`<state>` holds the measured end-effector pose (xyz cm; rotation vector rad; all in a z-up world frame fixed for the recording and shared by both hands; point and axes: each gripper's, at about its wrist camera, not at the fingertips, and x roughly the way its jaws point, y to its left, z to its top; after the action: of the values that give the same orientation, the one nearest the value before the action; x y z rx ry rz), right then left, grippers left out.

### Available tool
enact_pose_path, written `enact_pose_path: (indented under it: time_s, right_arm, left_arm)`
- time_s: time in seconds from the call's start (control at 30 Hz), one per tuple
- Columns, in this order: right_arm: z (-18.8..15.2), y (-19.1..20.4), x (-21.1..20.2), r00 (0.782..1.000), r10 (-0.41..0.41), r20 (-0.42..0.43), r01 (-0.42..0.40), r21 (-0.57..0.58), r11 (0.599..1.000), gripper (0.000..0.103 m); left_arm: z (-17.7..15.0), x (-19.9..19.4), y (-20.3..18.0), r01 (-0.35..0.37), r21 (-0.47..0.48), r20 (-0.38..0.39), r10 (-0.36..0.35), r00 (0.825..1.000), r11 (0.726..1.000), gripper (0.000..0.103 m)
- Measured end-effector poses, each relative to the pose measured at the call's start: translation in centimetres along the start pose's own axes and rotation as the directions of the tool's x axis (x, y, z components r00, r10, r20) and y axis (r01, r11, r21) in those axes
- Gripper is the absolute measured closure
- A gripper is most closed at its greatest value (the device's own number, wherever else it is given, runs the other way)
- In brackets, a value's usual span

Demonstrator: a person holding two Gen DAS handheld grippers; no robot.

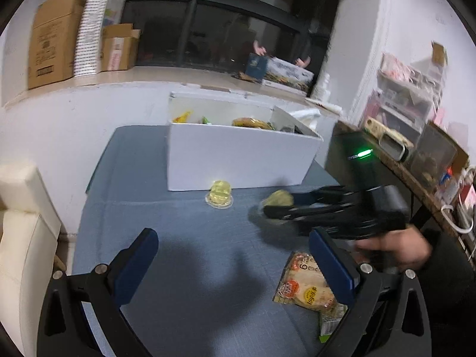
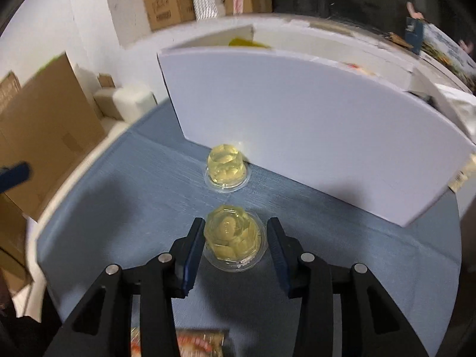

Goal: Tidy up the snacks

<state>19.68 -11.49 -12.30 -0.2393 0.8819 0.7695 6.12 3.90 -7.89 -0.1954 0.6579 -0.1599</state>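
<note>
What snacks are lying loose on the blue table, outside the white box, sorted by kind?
Yellow jelly cups: 2, one by the white box, one between the right gripper fingers.
Printed snack packets: 2, a larger one and a green-edged one beside it, partly hidden.
Total: 4 in view.

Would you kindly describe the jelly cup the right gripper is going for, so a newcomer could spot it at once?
Start at the white box on the blue tablecloth. Two yellow jelly cups sit before its front wall. The far cup nearly touches the wall; the near jelly cup sits further out, between the fingers of the right gripper.
</note>
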Motion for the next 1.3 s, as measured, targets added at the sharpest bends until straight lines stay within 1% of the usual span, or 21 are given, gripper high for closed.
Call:
enact_pose_path:
  time_s: [0.07,0.13,0.23,0.33,0.37,0.43,0.47,0.53,0.57,0.63,0.7,0.73,0.77,0.87,0.97,1.03,1.1,1.13,1.17,1.2,1.3]
  right_arm:
    - [-0.8,-0.7,-2.5,0.999,0.012,0.05,-0.014,0.034,0.999,0.057]
    - [-1.8,-1.4,-5.1,0.995,0.019,0.097,-0.026,0.073,0.997,0.057]
    - [-3.1,-2.2,-8.6,0.987,-0.007,0.159,-0.012,0.123,0.992,0.057]
    - [-3.7,-2.7,-10.3,0.981,-0.016,0.191,-0.014,0.157,0.987,0.057]
    - [-3.6,-2.6,-10.5,0.981,-0.02,0.193,-0.011,0.161,0.987,0.057]
    - [-4.1,-3.0,-11.2,0.979,-0.025,0.203,-0.011,0.174,0.985,0.057]
    - [-4.2,-3.1,-11.2,0.978,-0.027,0.209,-0.011,0.178,0.984,0.057]
    - [-4.3,-3.4,-11.0,0.978,-0.032,0.204,-0.007,0.189,0.982,0.057]
    - [-4.4,-3.5,-10.8,0.979,-0.029,0.202,-0.012,0.199,0.98,0.057]
    - [-4.7,-3.6,-10.7,0.979,-0.024,0.201,-0.018,0.205,0.979,0.057]
    - [-4.9,-3.5,-10.6,0.979,-0.021,0.201,-0.021,0.202,0.979,0.057]
    - [-4.9,-3.4,-10.5,0.979,-0.021,0.203,-0.02,0.2,0.98,0.057]
    - [-5.0,-3.4,-10.6,0.979,-0.021,0.203,-0.02,0.199,0.98,0.057]
    - [-5.0,-3.4,-10.7,0.977,-0.017,0.21,-0.025,0.198,0.98,0.057]
    - [-4.9,-3.1,-10.4,0.979,-0.02,0.202,-0.02,0.191,0.981,0.057]
    - [-5.0,-2.9,-10.1,0.98,-0.013,0.197,-0.025,0.192,0.981,0.057]
    - [-5.0,-2.7,-10.0,0.981,-0.011,0.196,-0.027,0.189,0.982,0.057]
    - [-5.0,-2.6,-9.9,0.981,-0.014,0.194,-0.023,0.186,0.982,0.057]
    - [-5.0,-2.5,-9.8,0.982,-0.017,0.19,-0.018,0.185,0.983,0.057]
    - [-5.0,-2.4,-9.8,0.982,-0.019,0.187,-0.016,0.184,0.983,0.057]
    - [-5.2,-2.5,-9.7,0.983,-0.015,0.185,-0.022,0.194,0.981,0.057]
  left_arm:
    - [0.4,1.6,-0.3,-0.011,0.03,-0.02,0.012,1.0,0.999,0.0]
    - [1.3,4.2,-0.5,-0.021,0.045,-0.05,0.023,0.999,0.999,0.0]
    - [2.6,7.6,-0.6,-0.022,0.049,-0.075,0.026,0.997,0.999,0.0]
    - [3.7,11.6,-0.3,-0.031,0.027,-0.128,0.034,0.991,0.999,0.002]
    - [3.8,12.6,-0.2,-0.038,0.023,-0.144,0.041,0.989,0.999,0.006]
    - [4.1,14.9,0.0,-0.062,0.029,-0.182,0.066,0.981,0.998,0.018]
    - [4.1,15.7,0.0,-0.072,0.039,-0.192,0.078,0.978,0.997,0.026]
    - [3.9,16.8,0.1,-0.099,0.053,-0.211,0.108,0.971,0.994,0.064]
    - [3.7,17.1,0.4,-0.112,0.039,-0.215,0.118,0.969,0.993,0.075]
    - [3.5,16.7,0.7,-0.096,0.016,-0.205,0.098,0.974,0.995,0.076]
    - [3.3,16.1,0.8,-0.097,0.031,-0.189,0.101,0.977,0.995,0.077]
    - [3.2,15.6,0.8,-0.096,0.032,-0.176,0.1,0.979,0.995,0.084]
    - [3.2,14.9,0.8,-0.086,0.025,-0.162,0.089,0.983,0.996,0.103]
    - [3.4,12.6,1.1,-0.078,0.008,-0.11,0.078,0.991,0.997,0.103]
    - [3.1,11.9,1.3,-0.088,0.004,-0.11,0.088,0.99,0.996,0.103]
    - [3.3,12.8,1.4,-0.096,0.013,-0.141,0.097,0.985,0.995,0.094]
    - [3.2,14.0,1.2,-0.108,0.014,-0.173,0.108,0.979,0.994,0.055]
    - [3.0,14.2,1.2,-0.103,0.013,-0.169,0.103,0.98,0.995,0.047]
    - [3.1,14.7,1.0,-0.111,0.017,-0.164,0.112,0.98,0.994,0.027]
    - [3.2,15.2,0.6,-0.136,0.026,-0.165,0.138,0.977,0.99,0.015]
    - [3.6,16.4,-0.2,-0.154,0.044,-0.16,0.159,0.974,0.987,0.014]
